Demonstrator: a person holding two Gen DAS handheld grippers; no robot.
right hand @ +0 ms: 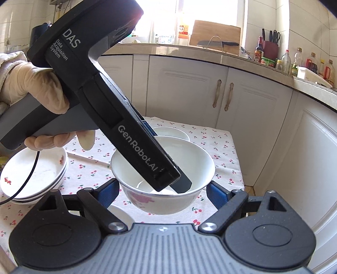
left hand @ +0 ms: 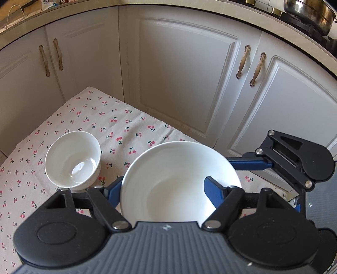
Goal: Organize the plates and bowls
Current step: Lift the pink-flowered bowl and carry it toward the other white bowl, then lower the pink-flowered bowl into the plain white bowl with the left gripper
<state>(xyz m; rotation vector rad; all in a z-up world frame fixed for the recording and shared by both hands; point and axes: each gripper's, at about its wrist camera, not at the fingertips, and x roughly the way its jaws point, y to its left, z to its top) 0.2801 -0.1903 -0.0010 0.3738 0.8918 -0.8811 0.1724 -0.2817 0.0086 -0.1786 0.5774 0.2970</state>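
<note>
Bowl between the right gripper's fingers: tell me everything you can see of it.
The bowl is glossy white ceramic with a pink flower print outside, empty and upright. The right gripper flanks it, fingers against opposite sides of its wall. One left gripper finger reaches inside; its grip is unclear. The bowl looks lifted over the cherry-print cloth.

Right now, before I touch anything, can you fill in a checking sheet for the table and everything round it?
surface: cherry-print cloth, slightly rumpled.
job's things: flowered bowl between both grippers; small white bowl on the cloth; stacked dishes at the side.
clutter: bottles on the counter.
grippers: left gripper clamps the flowered bowl's wall, one finger inside; right gripper straddles it, contact unclear.
cables: thin black cable hangs across the stacked dishes.
surroundings: white cabinets, steel pan.
</note>
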